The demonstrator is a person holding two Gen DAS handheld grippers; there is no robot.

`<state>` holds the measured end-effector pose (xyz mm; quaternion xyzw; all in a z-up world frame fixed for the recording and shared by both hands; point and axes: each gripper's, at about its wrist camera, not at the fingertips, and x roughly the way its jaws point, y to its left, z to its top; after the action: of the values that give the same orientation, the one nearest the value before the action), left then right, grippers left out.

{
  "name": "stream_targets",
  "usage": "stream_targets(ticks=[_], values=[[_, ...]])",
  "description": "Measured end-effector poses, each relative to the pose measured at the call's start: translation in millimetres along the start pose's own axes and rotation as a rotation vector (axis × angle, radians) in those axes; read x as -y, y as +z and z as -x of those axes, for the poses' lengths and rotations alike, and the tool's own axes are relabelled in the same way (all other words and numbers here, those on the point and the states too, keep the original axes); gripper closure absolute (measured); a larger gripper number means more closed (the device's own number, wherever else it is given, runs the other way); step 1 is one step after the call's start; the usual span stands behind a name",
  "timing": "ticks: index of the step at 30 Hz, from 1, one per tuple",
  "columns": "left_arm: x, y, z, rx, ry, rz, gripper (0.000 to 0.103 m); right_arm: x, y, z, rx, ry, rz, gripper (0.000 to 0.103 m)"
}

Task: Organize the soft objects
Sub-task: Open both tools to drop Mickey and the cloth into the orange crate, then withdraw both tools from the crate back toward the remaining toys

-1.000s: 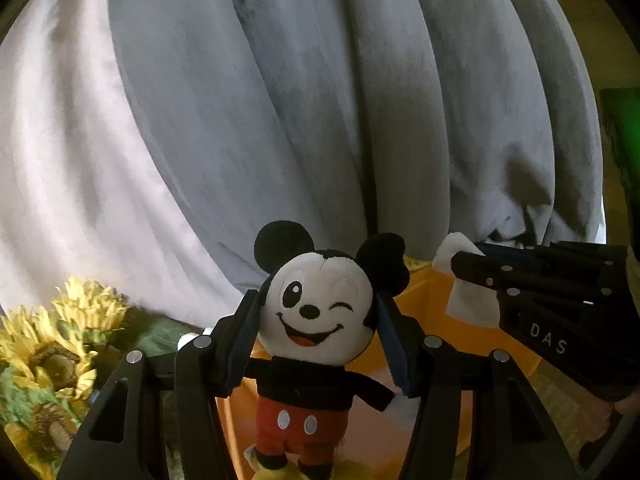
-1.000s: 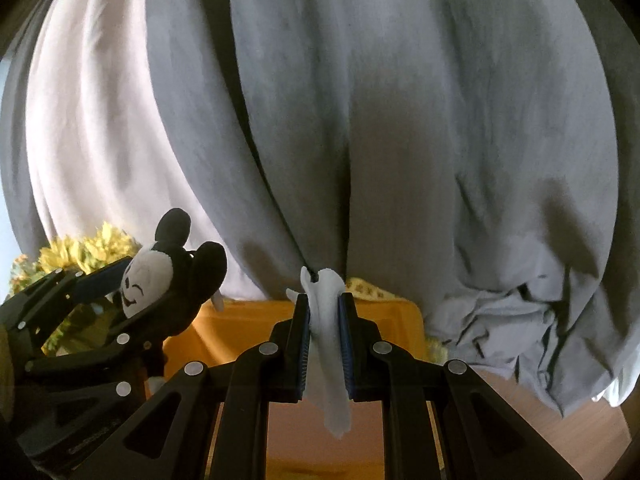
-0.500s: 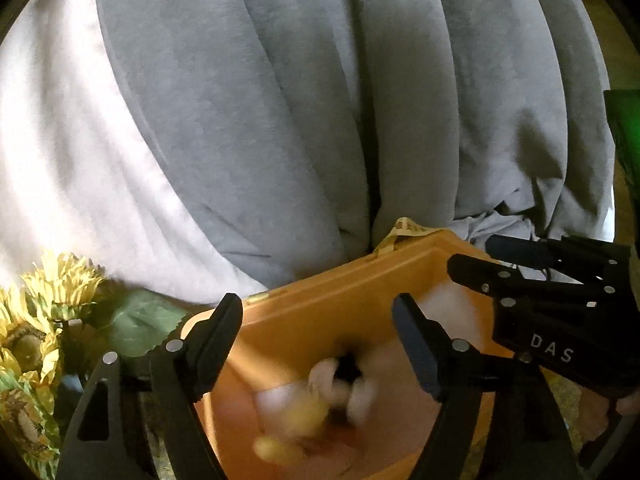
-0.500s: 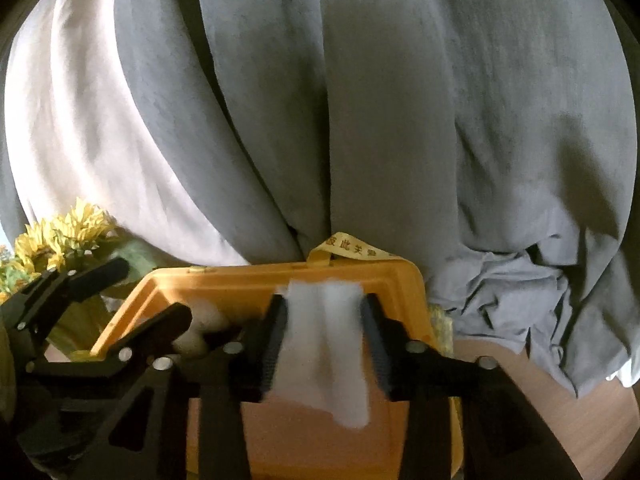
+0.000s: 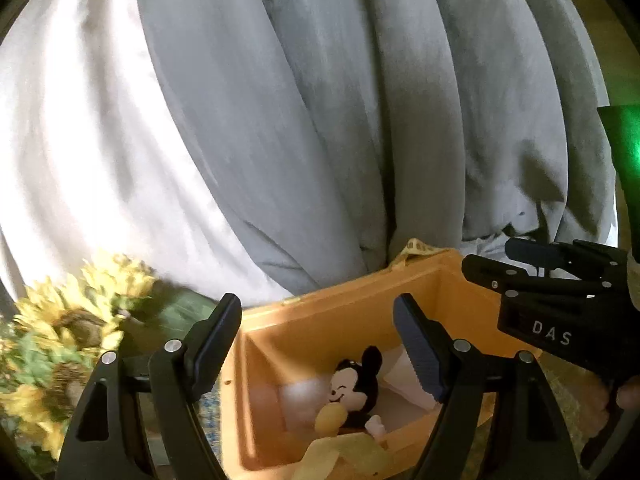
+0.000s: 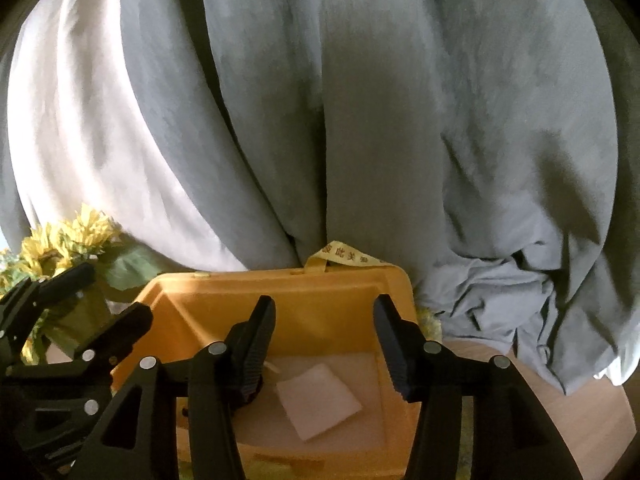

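Note:
A mouse plush (image 5: 354,384) with black ears and a winking face lies inside the orange box (image 5: 340,308), below my left gripper (image 5: 318,320). That gripper stands open and holds nothing. A white cloth square (image 6: 318,404) lies flat on the floor of the orange box (image 6: 280,280). Above it my right gripper (image 6: 324,312) is opening its jaws, and nothing is between the pads. The right gripper (image 5: 496,258) also shows at the right edge of the left wrist view. In the right wrist view the left gripper (image 6: 114,294) appears at the left.
Grey curtain folds (image 6: 360,120) and a white curtain (image 5: 80,140) hang close behind the box. Artificial sunflowers (image 5: 68,328) stand to its left. A yellow printed ribbon (image 6: 344,256) loops over the back rim. A pale yellow soft item (image 5: 344,452) lies in the box front. Wooden tabletop (image 6: 580,408) lies right.
The left jaws opened and the mouse plush fell from them into the orange box. The right jaws let go of the white cloth, which now lies on the box floor.

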<state>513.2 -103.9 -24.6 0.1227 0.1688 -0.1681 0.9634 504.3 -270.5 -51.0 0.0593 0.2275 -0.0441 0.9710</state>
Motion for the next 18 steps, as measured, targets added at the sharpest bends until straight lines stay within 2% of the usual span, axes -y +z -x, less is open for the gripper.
stream_targets(ticks=[9, 18], values=[[0, 8, 48, 0.052, 0.031, 0.01, 0.024, -7, 7, 47, 0.068, -0.003, 0.015, 0.044], [4, 3, 89, 0.065, 0.046, 0.015, 0.023, -15, 0, 90, 0.106, -0.008, 0.035, 0.038]])
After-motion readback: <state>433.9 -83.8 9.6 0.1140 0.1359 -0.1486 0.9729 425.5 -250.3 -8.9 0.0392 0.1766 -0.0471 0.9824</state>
